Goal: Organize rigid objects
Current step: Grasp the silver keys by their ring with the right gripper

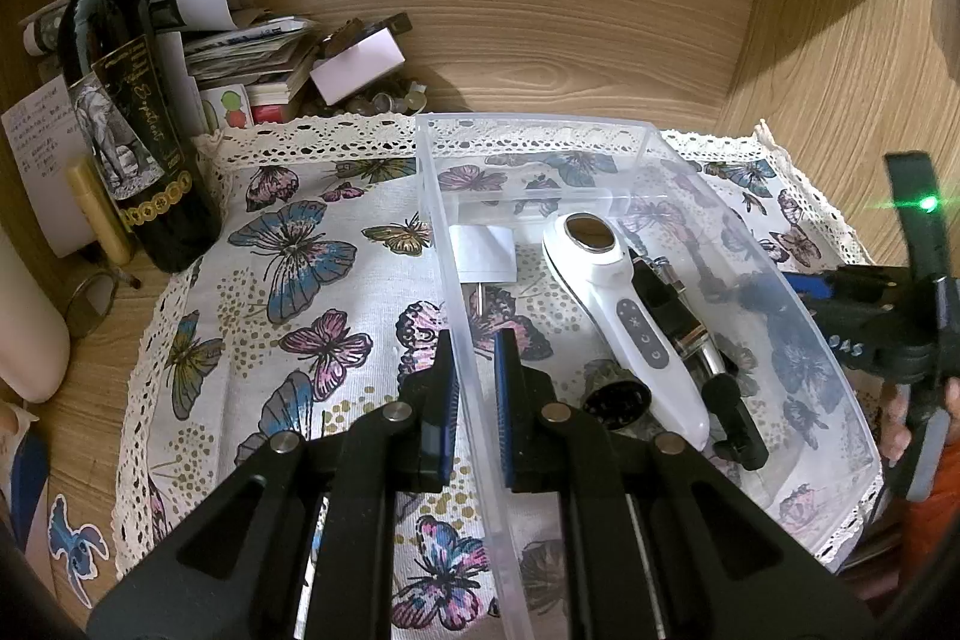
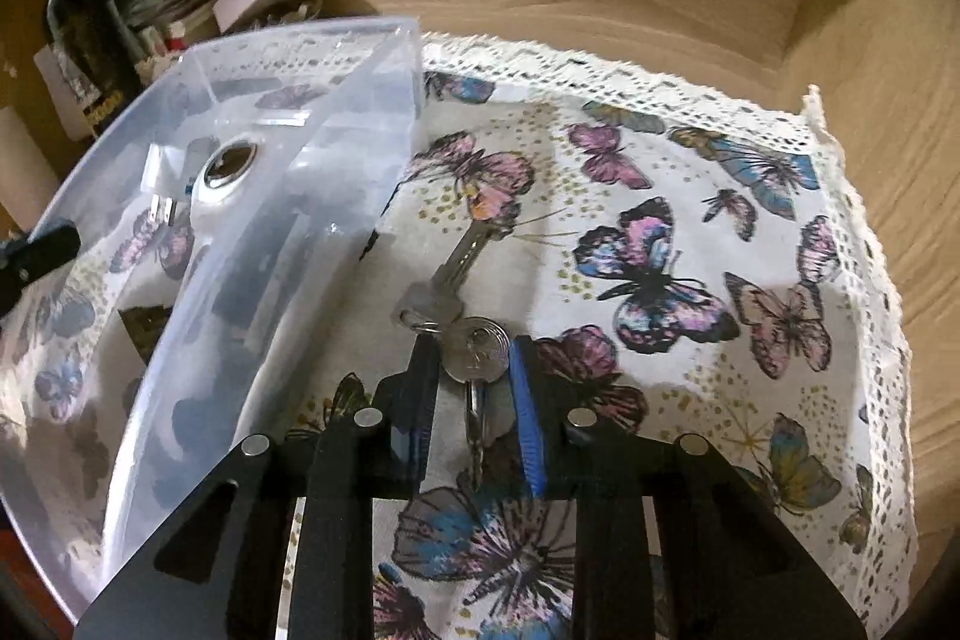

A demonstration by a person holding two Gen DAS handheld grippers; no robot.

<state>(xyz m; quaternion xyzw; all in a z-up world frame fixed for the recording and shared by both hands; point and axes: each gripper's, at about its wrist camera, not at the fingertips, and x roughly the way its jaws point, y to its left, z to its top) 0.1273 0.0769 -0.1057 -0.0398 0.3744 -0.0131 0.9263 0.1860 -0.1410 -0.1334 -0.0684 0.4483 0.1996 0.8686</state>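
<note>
A clear plastic bin (image 1: 456,244) stands on a butterfly cloth (image 1: 300,280). Inside lie a white handheld device (image 1: 624,304), a black corkscrew-like tool (image 1: 690,334), a round black part (image 1: 618,403) and a white card (image 1: 483,256). My left gripper (image 1: 477,376) straddles the bin's left wall with its pads close on both sides. In the right wrist view, my right gripper (image 2: 474,370) is closed around a bunch of keys (image 2: 474,349) lying on the cloth just right of the bin (image 2: 288,244). The right gripper also shows in the left wrist view (image 1: 888,322).
A dark wine bottle (image 1: 120,100), a pile of papers and small boxes (image 1: 258,52) and a white cylinder (image 1: 30,328) stand at the left. Wooden walls (image 1: 540,28) close in the back and right. The cloth's lace edge (image 2: 852,220) runs on the right.
</note>
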